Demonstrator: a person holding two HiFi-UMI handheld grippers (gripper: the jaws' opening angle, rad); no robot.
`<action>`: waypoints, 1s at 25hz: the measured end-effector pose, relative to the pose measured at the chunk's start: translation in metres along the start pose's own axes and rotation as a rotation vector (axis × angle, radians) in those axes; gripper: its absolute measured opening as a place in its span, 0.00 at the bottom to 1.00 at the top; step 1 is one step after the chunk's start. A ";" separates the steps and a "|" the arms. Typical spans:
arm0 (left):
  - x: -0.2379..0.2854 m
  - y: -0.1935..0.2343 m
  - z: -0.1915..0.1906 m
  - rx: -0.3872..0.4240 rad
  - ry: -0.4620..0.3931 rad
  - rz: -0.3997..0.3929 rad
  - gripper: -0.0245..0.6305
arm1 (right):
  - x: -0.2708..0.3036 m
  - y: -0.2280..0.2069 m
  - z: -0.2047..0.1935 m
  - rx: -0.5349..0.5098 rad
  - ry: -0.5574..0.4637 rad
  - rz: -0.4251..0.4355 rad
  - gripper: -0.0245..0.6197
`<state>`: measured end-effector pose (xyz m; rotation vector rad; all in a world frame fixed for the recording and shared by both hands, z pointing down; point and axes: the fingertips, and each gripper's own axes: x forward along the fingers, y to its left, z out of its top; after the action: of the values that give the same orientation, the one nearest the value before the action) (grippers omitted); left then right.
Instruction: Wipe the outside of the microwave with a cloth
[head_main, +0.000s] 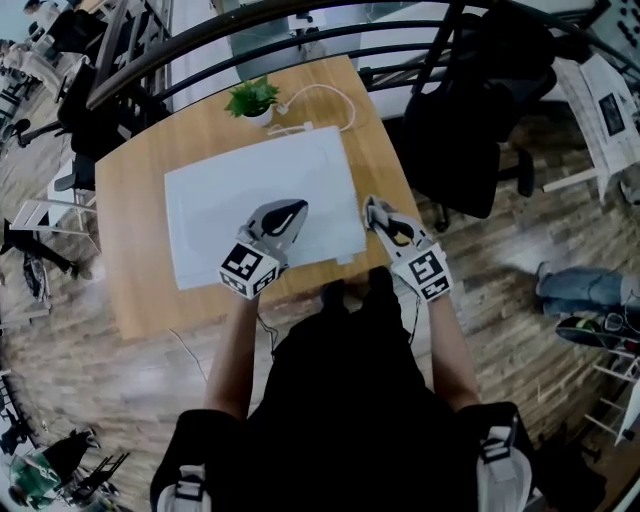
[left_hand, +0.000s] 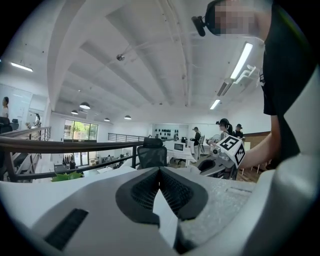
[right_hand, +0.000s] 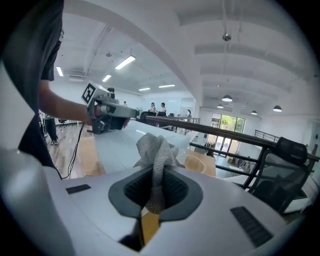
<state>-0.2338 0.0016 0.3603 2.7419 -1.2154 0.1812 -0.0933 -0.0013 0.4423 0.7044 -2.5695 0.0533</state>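
Microwave (head_main: 262, 185): white, on wooden surface (head_main: 130, 215)
Cloth (right_hand: 156, 147): grey mesh — pinched by right claw (right_hand: 156, 175)
Left claw (left_hand: 160, 171): pressed together, empty — above microwave

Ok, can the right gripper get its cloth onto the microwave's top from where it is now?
Probably yes. The right gripper, shut on the cloth, hangs at the right front corner of the microwave with nothing between. The left gripper sits over the front middle, leaving the right part free.

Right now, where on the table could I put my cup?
Widest bare table: left of the microwave, out to the edge. A thin strip runs before its front-left corner. Crowded: far side with plant and cable, front centre-right with left gripper and right gripper.
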 end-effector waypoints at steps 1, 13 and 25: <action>0.000 0.000 0.000 0.005 -0.005 -0.003 0.04 | -0.003 0.001 0.011 0.007 -0.018 -0.003 0.07; -0.002 -0.006 0.001 0.014 -0.015 -0.036 0.04 | 0.001 0.009 0.069 0.006 -0.137 -0.022 0.06; -0.001 -0.006 -0.001 0.012 0.000 -0.049 0.04 | 0.004 0.005 0.065 0.028 -0.151 -0.031 0.06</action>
<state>-0.2297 0.0066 0.3611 2.7785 -1.1494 0.1838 -0.1274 -0.0090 0.3866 0.7865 -2.7052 0.0266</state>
